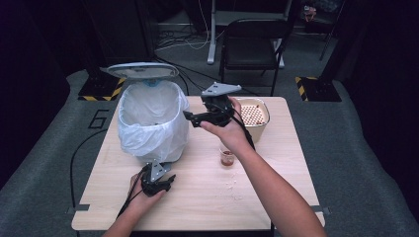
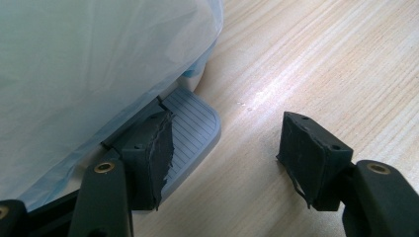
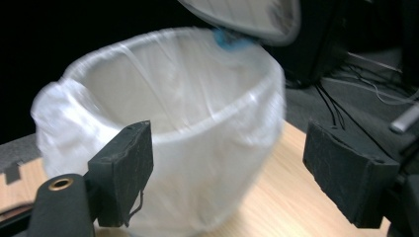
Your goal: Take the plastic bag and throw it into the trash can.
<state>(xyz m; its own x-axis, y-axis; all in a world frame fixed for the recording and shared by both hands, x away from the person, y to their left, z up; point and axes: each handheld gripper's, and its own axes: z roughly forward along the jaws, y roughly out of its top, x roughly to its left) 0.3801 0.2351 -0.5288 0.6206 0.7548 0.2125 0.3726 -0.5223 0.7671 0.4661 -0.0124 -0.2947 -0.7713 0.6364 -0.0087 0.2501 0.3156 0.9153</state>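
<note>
One upright bin [image 1: 153,121], lid [image 1: 143,70] raised.

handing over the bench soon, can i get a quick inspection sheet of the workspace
surface: wooden table, crumbs near the front right
job's things: pedal bin with white liner, lid up
clutter: small glass, bowl
grippers: left gripper open, one of its fingers on the pedal; right gripper open, empty, beside the bin
cables: on the floor at left
surroundings: chair behind the table
</note>
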